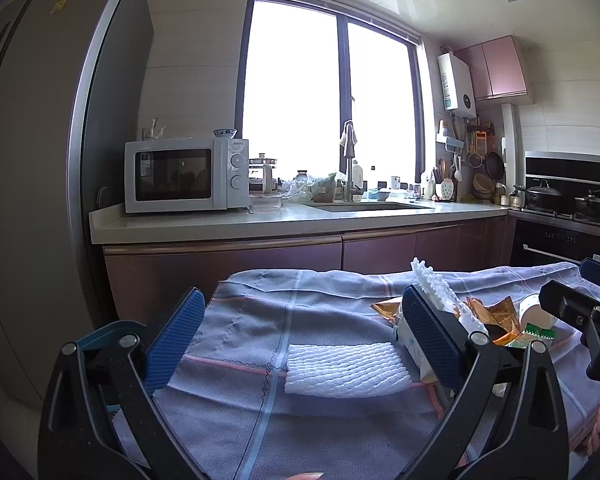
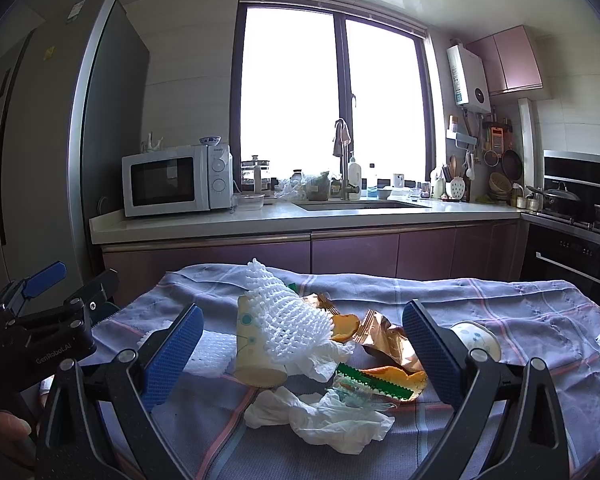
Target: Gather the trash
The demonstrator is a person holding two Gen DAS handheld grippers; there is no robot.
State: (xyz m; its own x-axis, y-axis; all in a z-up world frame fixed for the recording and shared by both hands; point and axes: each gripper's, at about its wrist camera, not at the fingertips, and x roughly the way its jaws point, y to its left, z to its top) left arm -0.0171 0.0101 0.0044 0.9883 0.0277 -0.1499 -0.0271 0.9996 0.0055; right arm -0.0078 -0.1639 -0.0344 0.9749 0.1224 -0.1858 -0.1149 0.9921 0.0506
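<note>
White tissue only in right view | both jaws spread, empty

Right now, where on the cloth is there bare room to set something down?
Free: the near-left cloth beyond the flat foam sheet, and the far right cloth past the small cup. Crowded: the middle, where paper cup, foam net, gold wrapper, peel and tissue bunch together.

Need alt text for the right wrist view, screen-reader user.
The open right gripper hovers over a trash pile on a checked cloth: a tipped paper cup under white foam netting, crumpled tissue and gold wrappers. A kitchen counter and bright window lie behind.
</note>
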